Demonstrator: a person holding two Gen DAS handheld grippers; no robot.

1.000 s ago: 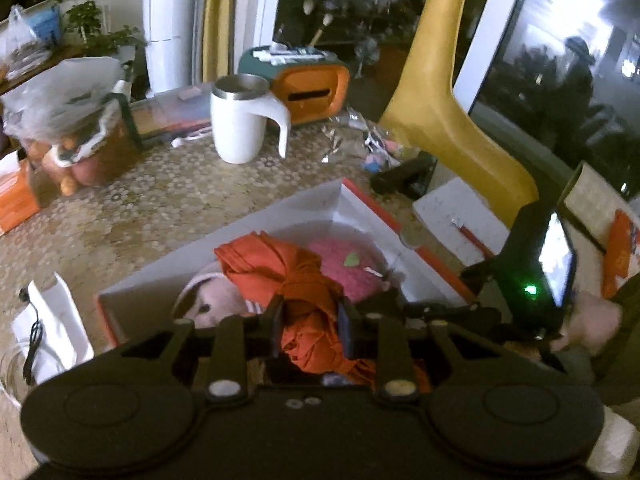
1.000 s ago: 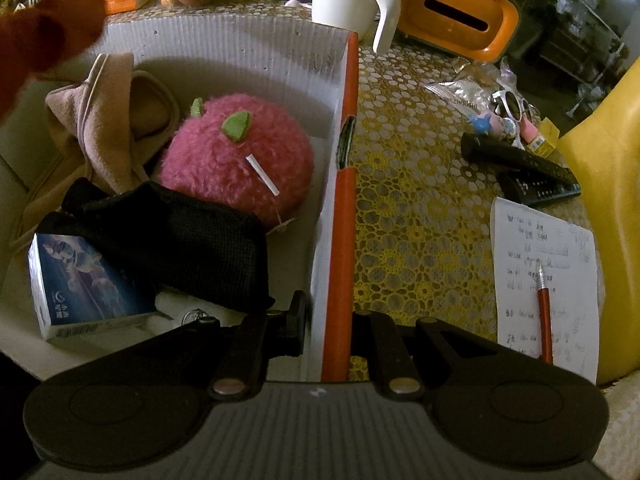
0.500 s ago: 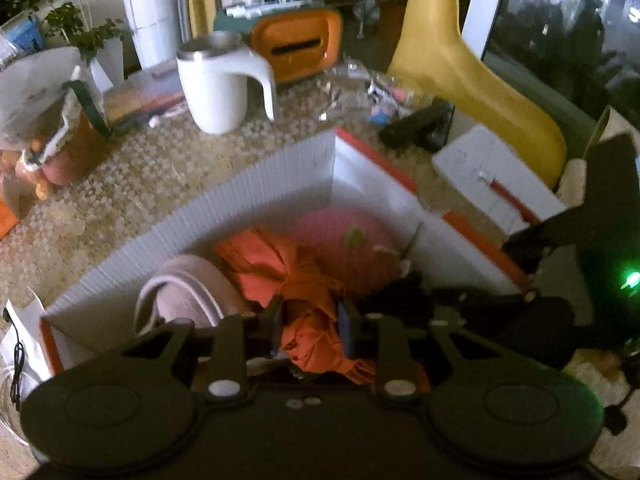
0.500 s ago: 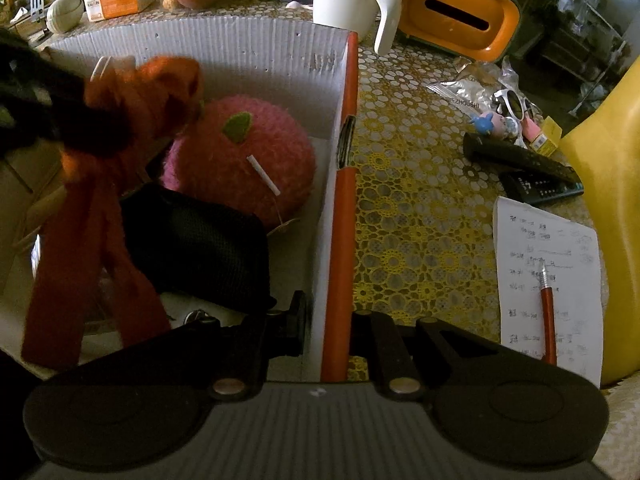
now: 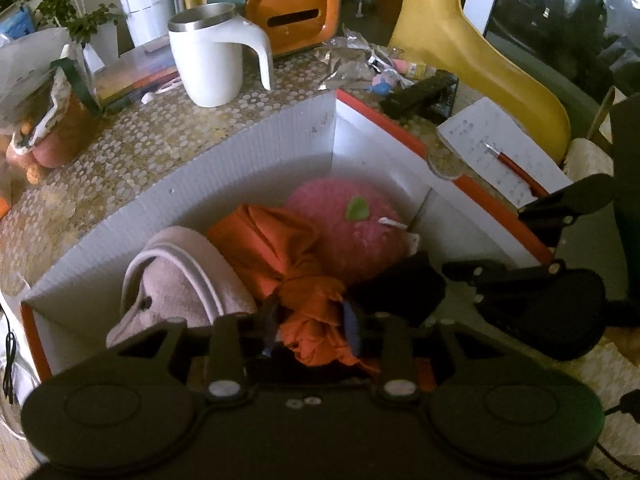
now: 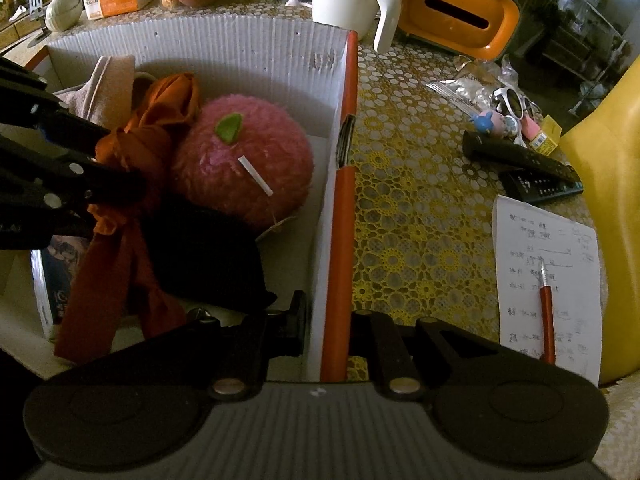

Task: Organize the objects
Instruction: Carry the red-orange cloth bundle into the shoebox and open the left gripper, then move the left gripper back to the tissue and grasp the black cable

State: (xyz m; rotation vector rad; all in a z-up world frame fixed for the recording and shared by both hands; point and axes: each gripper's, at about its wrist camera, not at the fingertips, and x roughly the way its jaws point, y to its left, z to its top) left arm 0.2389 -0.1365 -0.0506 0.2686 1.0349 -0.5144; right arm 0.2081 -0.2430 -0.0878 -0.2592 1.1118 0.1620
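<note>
My left gripper (image 5: 310, 318) is shut on an orange cloth (image 5: 288, 256) and holds it low inside the white box (image 5: 200, 184), between a pink cap (image 5: 176, 280) and a pink plush ball (image 5: 352, 232). The cloth also shows in the right wrist view (image 6: 132, 200), hanging from the left gripper's fingers (image 6: 80, 168) over a black fabric item (image 6: 208, 252). My right gripper (image 6: 326, 328) is shut on the box's orange-edged right wall (image 6: 340, 220). A small printed carton (image 6: 52, 272) lies in the box's near left corner.
On the patterned table stand a white mug (image 5: 212, 64), an orange tissue box (image 5: 292, 20), two remotes (image 6: 524, 168), a note sheet with a red pen (image 6: 546, 304), wrappers and small toys (image 6: 500, 108), and a bag of fruit (image 5: 44, 112). A yellow chair (image 5: 472, 60) is at the right.
My left gripper has carried the orange cloth over the box and lowered it in among the cap and plush ball. My right gripper has kept its hold on the box wall.
</note>
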